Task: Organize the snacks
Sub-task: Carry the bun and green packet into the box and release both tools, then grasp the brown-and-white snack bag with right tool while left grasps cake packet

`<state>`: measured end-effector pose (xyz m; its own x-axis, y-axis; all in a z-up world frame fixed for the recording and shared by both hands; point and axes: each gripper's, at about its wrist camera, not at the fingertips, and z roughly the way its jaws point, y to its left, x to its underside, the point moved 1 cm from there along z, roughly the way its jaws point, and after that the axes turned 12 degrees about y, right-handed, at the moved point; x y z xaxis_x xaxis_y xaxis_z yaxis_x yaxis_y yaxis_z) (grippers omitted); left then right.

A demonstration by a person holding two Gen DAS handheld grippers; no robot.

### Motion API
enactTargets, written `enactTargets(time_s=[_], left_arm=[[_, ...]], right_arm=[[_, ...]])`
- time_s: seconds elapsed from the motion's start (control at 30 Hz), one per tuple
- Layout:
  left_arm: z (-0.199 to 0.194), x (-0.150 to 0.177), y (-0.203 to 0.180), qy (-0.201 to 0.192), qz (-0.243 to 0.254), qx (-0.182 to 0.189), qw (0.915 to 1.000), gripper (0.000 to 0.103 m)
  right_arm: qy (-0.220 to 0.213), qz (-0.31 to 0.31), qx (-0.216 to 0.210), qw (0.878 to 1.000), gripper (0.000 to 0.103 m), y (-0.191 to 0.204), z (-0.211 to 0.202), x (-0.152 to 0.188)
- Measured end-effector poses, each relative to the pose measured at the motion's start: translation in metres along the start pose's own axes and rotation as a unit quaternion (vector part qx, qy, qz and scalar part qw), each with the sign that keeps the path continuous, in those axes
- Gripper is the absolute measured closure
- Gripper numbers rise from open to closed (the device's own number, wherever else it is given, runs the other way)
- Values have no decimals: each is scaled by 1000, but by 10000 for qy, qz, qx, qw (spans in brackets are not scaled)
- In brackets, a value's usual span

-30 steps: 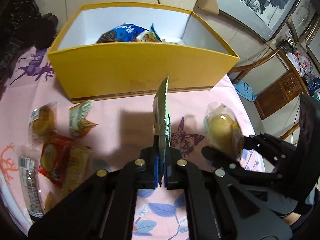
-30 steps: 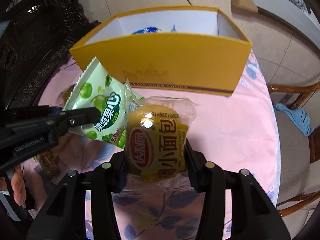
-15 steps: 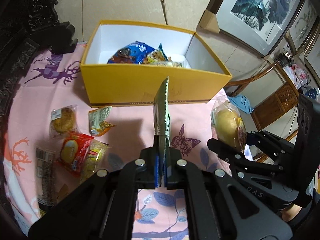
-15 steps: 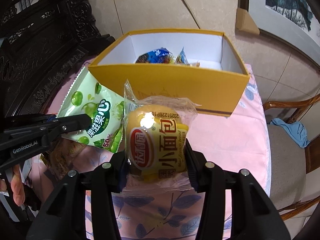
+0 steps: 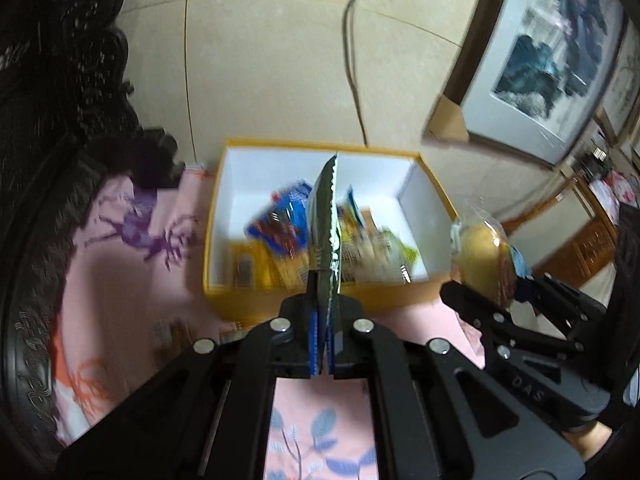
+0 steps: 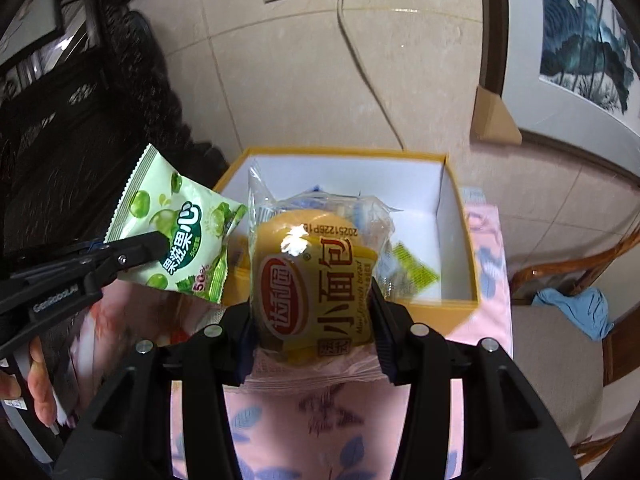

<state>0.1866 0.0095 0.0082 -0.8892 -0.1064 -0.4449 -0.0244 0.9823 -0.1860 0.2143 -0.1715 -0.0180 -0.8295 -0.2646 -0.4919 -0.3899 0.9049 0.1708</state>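
My left gripper (image 5: 325, 312) is shut on a green candy packet (image 5: 326, 216), seen edge-on, held in the air before the open yellow box (image 5: 224, 208). In the right wrist view the packet (image 6: 176, 228) shows its green fruit print, with the left gripper (image 6: 148, 246) at the left. My right gripper (image 6: 312, 320) is shut on a wrapped small bread (image 6: 312, 276), held above the box's near wall (image 6: 460, 312). The bread also shows in the left wrist view (image 5: 480, 256). Several snack packets (image 5: 280, 232) lie inside the box.
The box stands on a pink patterned tablecloth (image 5: 132, 272) near a tiled wall with a socket and cable (image 6: 340, 0). Dark carved furniture (image 5: 60, 80) is at the left. A wooden chair with a blue cloth (image 6: 576, 312) is at the right. Loose snacks (image 5: 172, 336) lie blurred on the table.
Both grippers have risen and tilted forward with their snacks; the box's inside now shows from above and sits lower in both views.
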Motion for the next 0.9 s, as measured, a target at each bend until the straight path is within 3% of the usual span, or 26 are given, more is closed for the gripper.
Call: enactTargets(time_s=[0.37, 0.4, 0.47, 0.5, 0.57, 0.7, 0.83, 0.9], left_arm=[[34, -72, 3, 6, -77, -291, 9995, 98], [37, -76, 4, 32, -79, -332, 9994, 91], [38, -84, 7, -27, -123, -386, 9992, 16], [34, -87, 9, -167, -135, -422, 9989, 13], [27, -91, 14, -352, -88, -513, 9980, 13], [19, -88, 38, -259, -309, -399, 9984, 13], [4, -59, 70, -189, -490, -554, 9971, 13], [0, -30, 90, -99, -589, -915, 9940, 11]], right_arm=[[-107, 143, 180, 9997, 54, -13, 20, -68], [-65, 160, 259, 9995, 51, -13, 24, -72], [101, 187, 489, 9986, 36, -17, 34, -81], [118, 215, 601, 9979, 33, -19, 36, -83], [135, 234, 614, 9978, 33, -21, 40, -84], [279, 275, 552, 9977, 33, -23, 47, -79], [371, 207, 36, 9991, 33, -9, 47, -59], [487, -25, -391, 9980, 33, 10, 49, -39]])
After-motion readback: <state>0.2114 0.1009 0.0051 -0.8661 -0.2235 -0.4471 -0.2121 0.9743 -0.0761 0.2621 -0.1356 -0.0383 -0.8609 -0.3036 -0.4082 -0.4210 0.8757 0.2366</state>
